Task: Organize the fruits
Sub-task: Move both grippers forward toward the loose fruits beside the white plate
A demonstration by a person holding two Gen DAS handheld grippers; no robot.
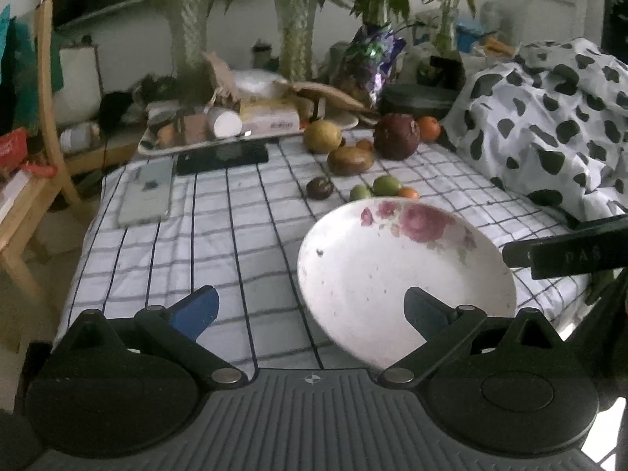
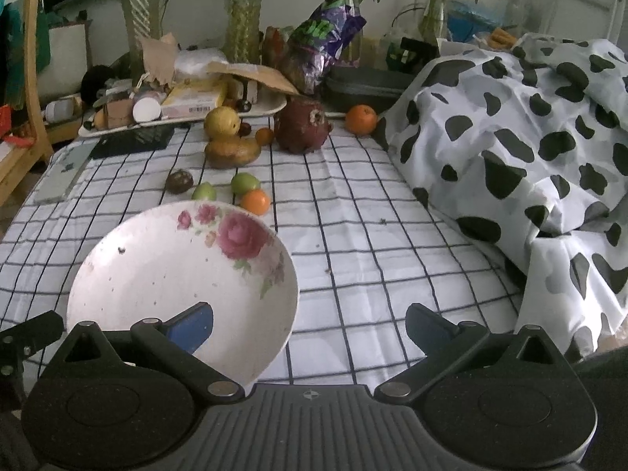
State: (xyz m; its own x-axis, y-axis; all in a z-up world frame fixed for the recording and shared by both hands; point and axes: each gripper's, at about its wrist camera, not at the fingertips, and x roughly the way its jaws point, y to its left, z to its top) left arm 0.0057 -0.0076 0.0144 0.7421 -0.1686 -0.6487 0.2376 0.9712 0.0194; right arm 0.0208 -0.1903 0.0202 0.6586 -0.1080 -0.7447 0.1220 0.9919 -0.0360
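Note:
A white bowl with pink roses (image 1: 392, 271) (image 2: 172, 274) rests empty on the checked cloth, near the front. Beyond it lie fruits: two green ones (image 2: 245, 183) (image 2: 204, 192), a small orange (image 2: 255, 201), a dark round fruit (image 2: 179, 181), a brown mango (image 2: 232, 152), a yellow pear (image 2: 221, 121), a dark red pomegranate (image 2: 301, 125) and a big orange (image 2: 361, 119). My left gripper (image 1: 312, 310) hovers open at the bowl's left edge. My right gripper (image 2: 310, 322) hangs open at the bowl's right edge. Neither holds anything.
A cluttered tray (image 2: 180, 106) and a black phone (image 2: 133, 139) lie at the back left, with vases of plants behind. A cow-print cloth heap (image 2: 530, 149) fills the right side. A wooden chair (image 1: 43, 149) stands to the left of the table.

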